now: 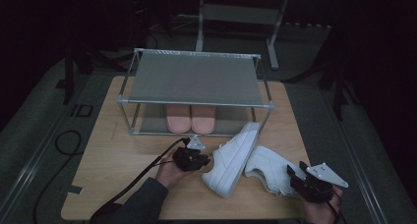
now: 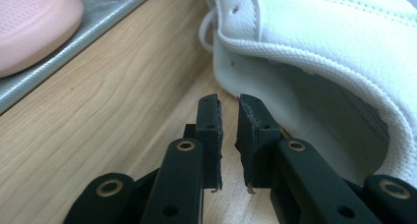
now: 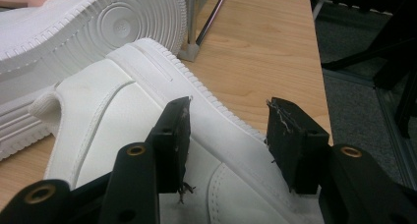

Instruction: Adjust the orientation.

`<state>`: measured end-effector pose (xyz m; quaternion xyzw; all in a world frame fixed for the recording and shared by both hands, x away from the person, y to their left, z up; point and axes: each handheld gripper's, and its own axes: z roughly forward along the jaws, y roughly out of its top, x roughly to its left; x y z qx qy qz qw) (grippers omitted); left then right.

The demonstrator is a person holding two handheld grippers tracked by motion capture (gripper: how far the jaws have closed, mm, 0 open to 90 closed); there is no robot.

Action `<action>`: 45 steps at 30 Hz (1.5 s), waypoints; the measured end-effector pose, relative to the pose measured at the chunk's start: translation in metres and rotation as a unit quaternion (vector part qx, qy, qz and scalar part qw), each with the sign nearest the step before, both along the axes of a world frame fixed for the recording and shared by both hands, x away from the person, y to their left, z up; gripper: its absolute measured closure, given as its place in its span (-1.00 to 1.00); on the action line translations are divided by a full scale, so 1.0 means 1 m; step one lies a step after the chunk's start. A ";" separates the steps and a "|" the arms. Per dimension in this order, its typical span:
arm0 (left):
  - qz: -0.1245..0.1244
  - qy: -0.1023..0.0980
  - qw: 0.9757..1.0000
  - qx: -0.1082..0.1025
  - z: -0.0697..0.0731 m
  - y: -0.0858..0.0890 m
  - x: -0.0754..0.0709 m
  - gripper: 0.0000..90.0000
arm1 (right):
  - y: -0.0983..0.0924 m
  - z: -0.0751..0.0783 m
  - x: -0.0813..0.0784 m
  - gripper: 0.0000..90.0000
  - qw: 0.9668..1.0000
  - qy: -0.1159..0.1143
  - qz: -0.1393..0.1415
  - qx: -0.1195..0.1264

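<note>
My left hand-held gripper [image 1: 202, 161] low over tabletop [image 1: 123, 150], jaws nearly shut, nothing between, tipped white shoe [image 1: 231, 160] just beside. My right hand-held gripper [image 1: 296, 174] open, jaws around heel of other white shoe [image 1: 268, 170], pads not pressing.

No text, label, brand, number or sign can be read in these pictures. On the floor at the far left of the table [image 1: 123, 135], in the high view, there is a dark mark [image 1: 81, 110] which looks a little like letters, but it is too dim to read. The white sneakers [image 1: 233, 157], the pink slippers [image 1: 191, 118] and the shoe rack [image 1: 194, 79] show no readable writing.
</note>
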<state>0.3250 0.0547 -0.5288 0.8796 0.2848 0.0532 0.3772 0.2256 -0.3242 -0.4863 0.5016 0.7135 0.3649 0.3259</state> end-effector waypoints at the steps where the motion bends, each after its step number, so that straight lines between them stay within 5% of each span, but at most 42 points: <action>1: 0.000 0.001 1.000 -0.002 -0.001 -0.001 0.000 0.78 | 0.000 0.000 0.000 0.13 1.000 0.000 0.000 0.000; 17: -0.023 -0.003 0.999 -0.049 0.009 -0.004 -0.004 0.84 | 0.000 0.000 0.000 0.13 1.000 0.000 0.000 0.000; 28: -0.023 -0.022 0.998 -0.045 0.017 -0.006 -0.010 0.95 | 0.000 0.000 0.000 0.13 1.000 0.000 0.000 0.000; 38: -0.044 -0.032 0.995 -0.083 0.037 -0.010 -0.018 0.96 | 0.000 0.000 0.000 0.13 1.000 0.000 0.000 -0.001; 45: -0.074 -0.038 0.990 -0.112 0.054 -0.022 -0.026 0.94 | 0.001 0.000 0.001 0.13 1.000 0.000 0.000 -0.004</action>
